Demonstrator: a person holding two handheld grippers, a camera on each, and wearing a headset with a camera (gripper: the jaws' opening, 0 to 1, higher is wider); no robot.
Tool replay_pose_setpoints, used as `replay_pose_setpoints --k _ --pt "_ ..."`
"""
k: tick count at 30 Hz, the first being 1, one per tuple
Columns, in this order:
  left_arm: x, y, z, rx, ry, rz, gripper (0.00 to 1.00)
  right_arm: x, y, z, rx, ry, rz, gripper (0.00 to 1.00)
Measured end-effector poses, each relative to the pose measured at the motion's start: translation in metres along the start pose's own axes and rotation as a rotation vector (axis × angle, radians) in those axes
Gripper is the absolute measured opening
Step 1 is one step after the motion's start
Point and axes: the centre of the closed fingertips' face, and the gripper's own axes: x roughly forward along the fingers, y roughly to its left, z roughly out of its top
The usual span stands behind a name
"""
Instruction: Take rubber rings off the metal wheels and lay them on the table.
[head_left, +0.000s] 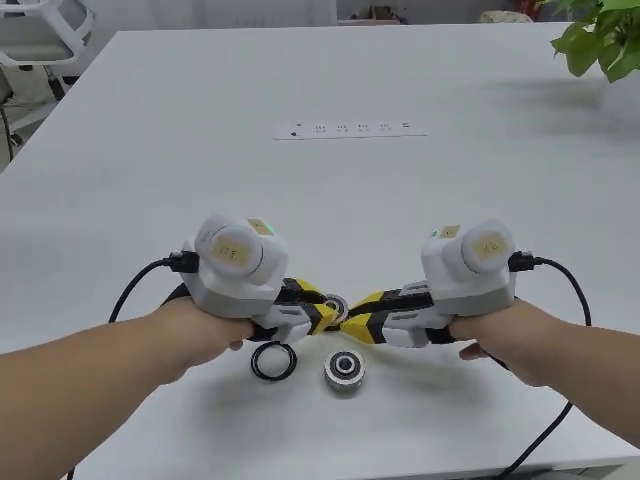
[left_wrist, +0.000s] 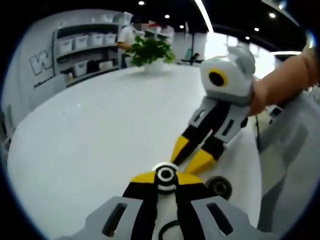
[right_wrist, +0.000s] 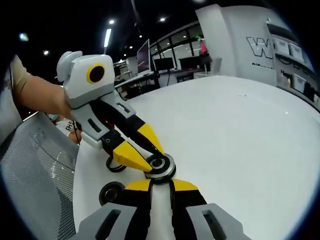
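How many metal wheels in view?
2. One small round metal wheel is held in the left gripper; the other lies on the white table beside a loose black rubber ring.

A wide white table (head_left: 180, 170) is seen bearing a socket strip (head_left: 349, 129), flanked by a white office chair (head_left: 45, 35) and a green plant (head_left: 602, 38), while shelves of bins (left_wrist: 82, 50) are lit by ceiling lights (left_wrist: 202, 15).

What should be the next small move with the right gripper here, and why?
Probably pinch the rubber on the held wheel with the right gripper and pull it off. The left gripper is clamped on that wheel, which seems to carry its ring, and the right tips touch it; one ring already lies on the table.
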Motion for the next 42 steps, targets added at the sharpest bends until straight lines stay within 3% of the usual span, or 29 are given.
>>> replay_pose_setpoints --k 20,32,42 --pt "0.000 -0.001 -0.001 -0.003 -0.002 0.003 0.13 -0.002 -0.003 -0.001 0.067 -0.016 0.002 0.03" --pt "0.000 -0.002 -0.001 0.018 0.004 0.022 0.12 -0.003 -0.007 -0.002 0.260 -0.060 -0.013 0.00" --pt "-0.001 -0.002 -0.002 0.008 0.002 0.031 0.12 -0.009 -0.013 0.007 0.364 -0.127 -0.013 0.00"
